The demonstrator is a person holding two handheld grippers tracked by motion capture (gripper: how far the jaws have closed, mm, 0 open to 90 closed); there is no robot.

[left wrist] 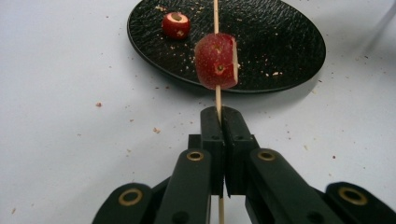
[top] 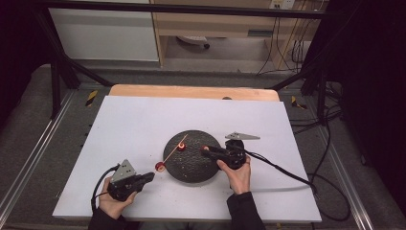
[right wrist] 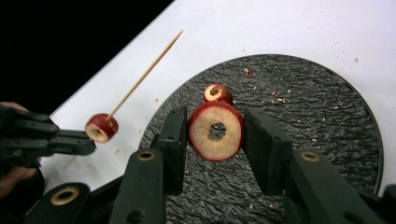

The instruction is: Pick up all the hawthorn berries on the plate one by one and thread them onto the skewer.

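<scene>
Pinching a thin wooden skewer (left wrist: pixel 216 28) with one red fruit slice (left wrist: pixel 216 61) threaded on it, the left gripper (left wrist: pixel 219 112) sits beside the round black textured plate (right wrist: pixel 322 116). Over that plate, the right gripper (right wrist: pixel 215 130) clasps a cored red fruit ring (right wrist: pixel 216 131); another red piece (right wrist: pixel 216 92) lies there.

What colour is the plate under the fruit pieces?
Black, with a rough textured surface; the plate shows best in the right gripper view.

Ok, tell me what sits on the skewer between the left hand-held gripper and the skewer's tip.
One red fruit piece is threaded on the skewer just beyond the left hand-held gripper; the left gripper view shows it.
</scene>
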